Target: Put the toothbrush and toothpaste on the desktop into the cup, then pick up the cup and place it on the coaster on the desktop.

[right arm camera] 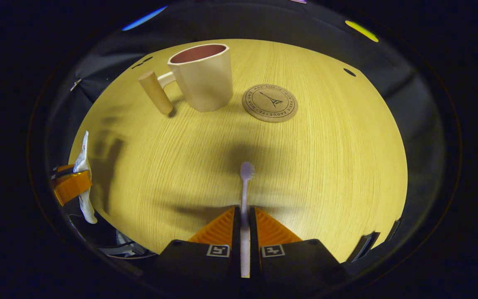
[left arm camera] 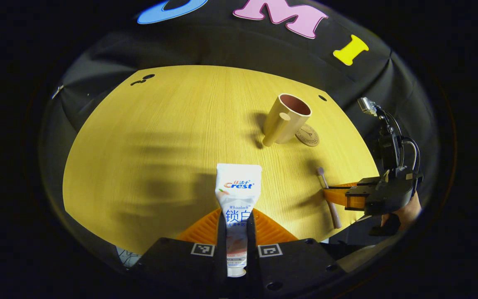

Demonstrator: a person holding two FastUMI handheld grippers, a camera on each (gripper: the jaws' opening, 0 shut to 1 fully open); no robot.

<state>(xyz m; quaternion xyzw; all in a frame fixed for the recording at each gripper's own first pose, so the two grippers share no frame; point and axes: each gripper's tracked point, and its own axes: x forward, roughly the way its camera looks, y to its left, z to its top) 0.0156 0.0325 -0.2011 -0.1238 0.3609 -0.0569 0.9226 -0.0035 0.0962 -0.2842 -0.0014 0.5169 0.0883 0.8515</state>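
In the left gripper view my left gripper [left arm camera: 237,222] is shut on a white toothpaste tube [left arm camera: 237,187] that points forward over the wooden table [left arm camera: 172,137]. A beige cup [left arm camera: 286,118] with a pink inside and a side handle stands farther off, right beside a round brown coaster [left arm camera: 308,135]. Over at the right edge the right gripper [left arm camera: 340,196] holds the toothbrush [left arm camera: 329,197]. In the right gripper view my right gripper [right arm camera: 244,218] is shut on the toothbrush [right arm camera: 245,195], head forward. Beyond it stand the cup [right arm camera: 202,77] and the coaster [right arm camera: 269,103]. At the left edge the left gripper [right arm camera: 69,183] carries the toothpaste tube [right arm camera: 83,166].
The table's near edge [left arm camera: 110,238] drops off just behind both grippers. Small dark holes [left arm camera: 142,79] mark the far left of the tabletop, and another hole [right arm camera: 349,72] lies at the far right. A hand [left arm camera: 405,212] holds the right gripper.
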